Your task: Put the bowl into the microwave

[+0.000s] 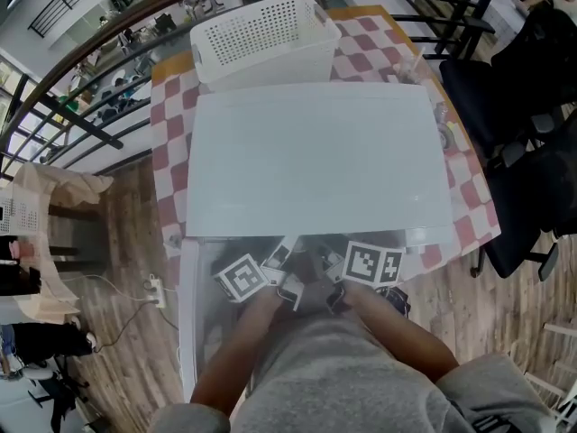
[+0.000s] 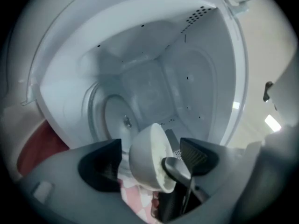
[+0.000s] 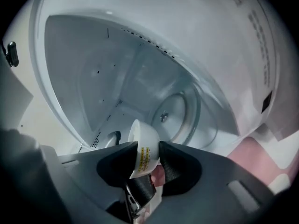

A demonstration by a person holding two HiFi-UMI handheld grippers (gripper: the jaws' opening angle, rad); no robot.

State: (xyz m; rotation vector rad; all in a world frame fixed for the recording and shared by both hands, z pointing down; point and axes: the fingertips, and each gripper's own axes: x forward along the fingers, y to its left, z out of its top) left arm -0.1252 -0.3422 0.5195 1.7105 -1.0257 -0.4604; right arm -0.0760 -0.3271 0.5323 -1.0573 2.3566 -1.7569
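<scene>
A small white bowl (image 3: 144, 146) with a yellow label is tipped on its side in front of the open white microwave (image 1: 315, 156). My right gripper (image 3: 147, 160) is shut on the bowl's wall, one finger inside the rim and one outside. In the left gripper view the same bowl (image 2: 148, 155) hangs between the wide jaws of my left gripper (image 2: 149, 161), which is open and clear of it. The right gripper's black finger (image 2: 176, 169) hooks over the bowl's rim. The round turntable (image 2: 119, 120) lies inside the bare cavity just beyond the bowl. In the head view both grippers (image 1: 306, 269) sit at the microwave's front.
The microwave stands on a table with a red-and-white checked cloth (image 1: 167, 152); its door (image 1: 203, 314) hangs open at the lower left. A white perforated basket (image 1: 263, 39) sits behind it. Black office chairs (image 1: 523, 152) stand to the right, and a railing (image 1: 72, 106) runs behind the table.
</scene>
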